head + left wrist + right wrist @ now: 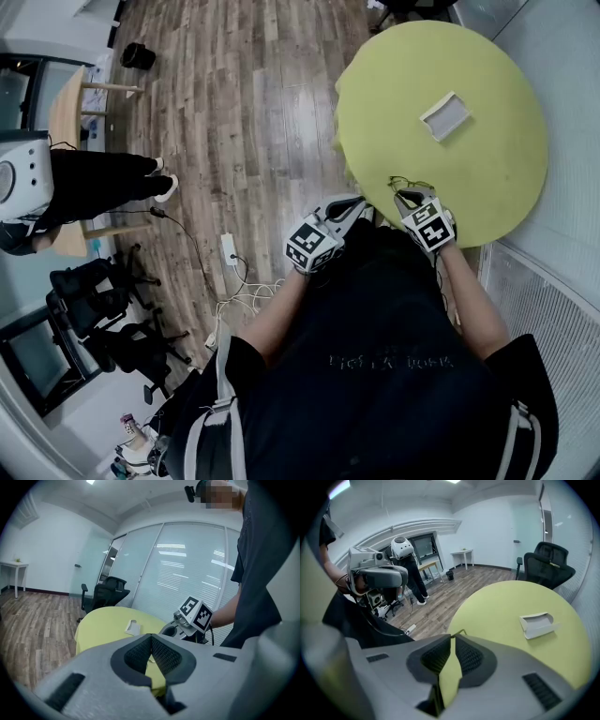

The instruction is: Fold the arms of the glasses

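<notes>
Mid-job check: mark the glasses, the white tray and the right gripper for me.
glasses (405, 180), head view, on the thin wire frame.
white tray (444, 115), head view, on its bare inner floor.
right gripper (412, 195), head view, midway between its fingertips.

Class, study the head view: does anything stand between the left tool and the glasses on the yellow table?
Nothing visible does. The glasses lie at the table's near edge, pinched at the right tool's tips. The left tool is close beside them. The white tray sits farther back, off that path.
</notes>
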